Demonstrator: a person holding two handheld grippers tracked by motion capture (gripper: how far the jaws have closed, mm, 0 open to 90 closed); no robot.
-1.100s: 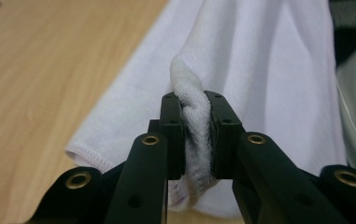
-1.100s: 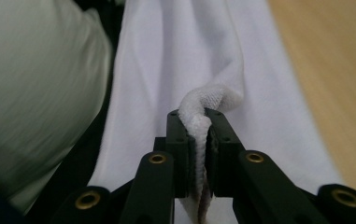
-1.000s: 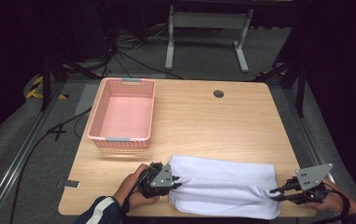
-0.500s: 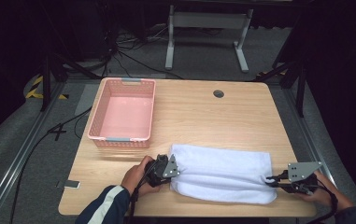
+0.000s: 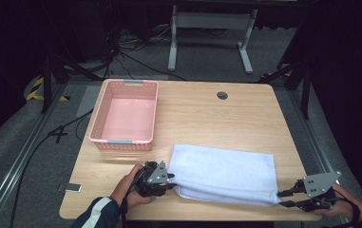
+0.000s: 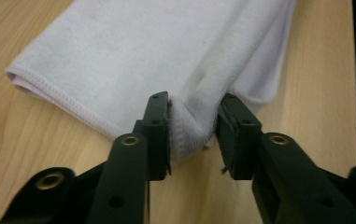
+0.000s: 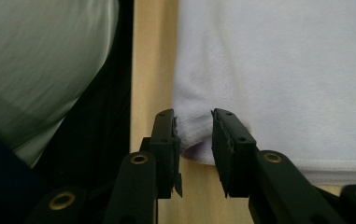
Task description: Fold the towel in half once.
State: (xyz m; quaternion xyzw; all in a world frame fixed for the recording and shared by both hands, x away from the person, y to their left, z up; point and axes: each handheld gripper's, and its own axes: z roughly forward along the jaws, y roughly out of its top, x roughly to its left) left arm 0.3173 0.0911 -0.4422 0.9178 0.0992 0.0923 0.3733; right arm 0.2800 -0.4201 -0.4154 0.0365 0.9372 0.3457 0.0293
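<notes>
A folded white towel (image 5: pixel 223 173) lies flat on the wooden table (image 5: pixel 207 118), near its front edge. My left gripper (image 5: pixel 171 183) sits at the towel's near left corner. Its jaws have just been opening, and a bunched fold of towel (image 6: pixel 166 51) stands between them with a gap on one side, so the left gripper (image 6: pixel 193 123) is open. My right gripper (image 5: pixel 283 198) is at the near right corner. Its jaws have also just been opening, and the right gripper (image 7: pixel 193 133) stands open around the towel's (image 7: pixel 283 70) loose corner.
An empty pink basket (image 5: pixel 100 133) stands at the table's left, beyond the left hand. A round cable hole (image 5: pixel 222 95) is at the far edge. A metal stand (image 5: pixel 207 21) is on the floor behind the table. Both hands are close to the front edge.
The towel went from being held taut to lying flat. Both grippers' jaws opened off its corners and drew slightly outward, the left one leftward and the right one rightward.
</notes>
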